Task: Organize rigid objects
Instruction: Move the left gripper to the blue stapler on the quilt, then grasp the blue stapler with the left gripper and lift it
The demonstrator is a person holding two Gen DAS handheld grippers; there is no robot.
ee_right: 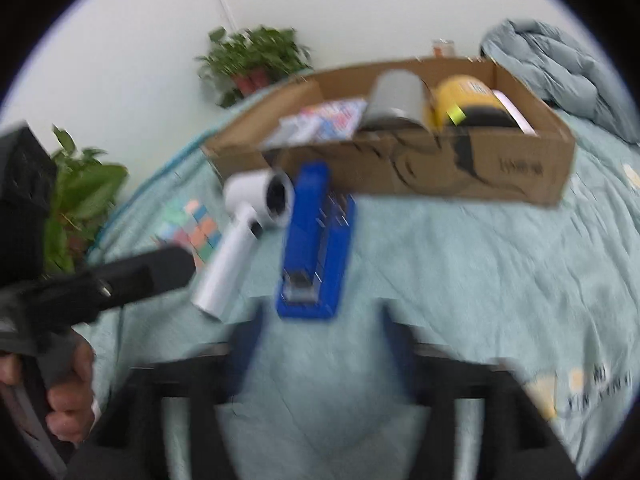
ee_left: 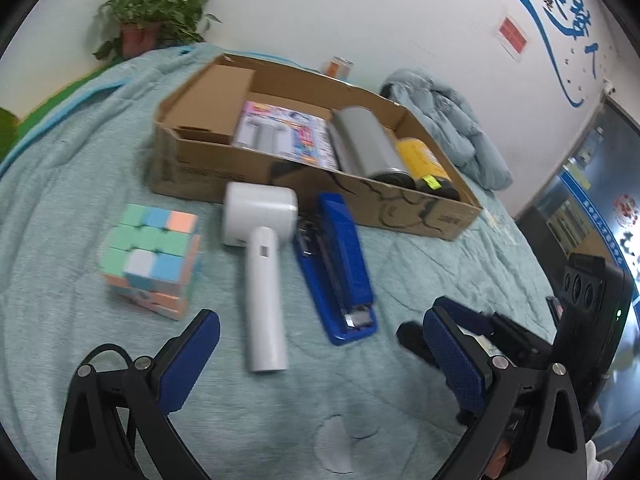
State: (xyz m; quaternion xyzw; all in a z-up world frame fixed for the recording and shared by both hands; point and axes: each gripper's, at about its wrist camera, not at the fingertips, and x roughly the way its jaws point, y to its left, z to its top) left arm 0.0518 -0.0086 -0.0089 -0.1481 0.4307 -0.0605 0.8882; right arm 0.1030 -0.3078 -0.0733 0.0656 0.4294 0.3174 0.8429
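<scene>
1. The left gripper hovers over the bed with its blue-padded fingers spread wide and holding nothing.
2. The white device lies on the bed ahead of that gap, its handle end nearest the left fingers and its blocky head against the box.
3. The stapler lies just beside the device on its right, nose end toward the left gripper, clear of both fingers.
4. The cube sits left of the device, ahead of the left-hand finger and apart from it.
5. The right gripper is blurred; its fingers stand apart with nothing between them, and the stapler lies just ahead of the gap.
6. The stapler is bright blue and long, with a metal nose; the device is plain white with a round handle; the cube shows pastel green, blue, orange and white squares.
7. The cardboard box is shallow and open, holding a printed pack, a grey can and a yellow can lying side by side.
8. A potted plant stands behind the bed, and a folded quilt lies beyond the box.
</scene>
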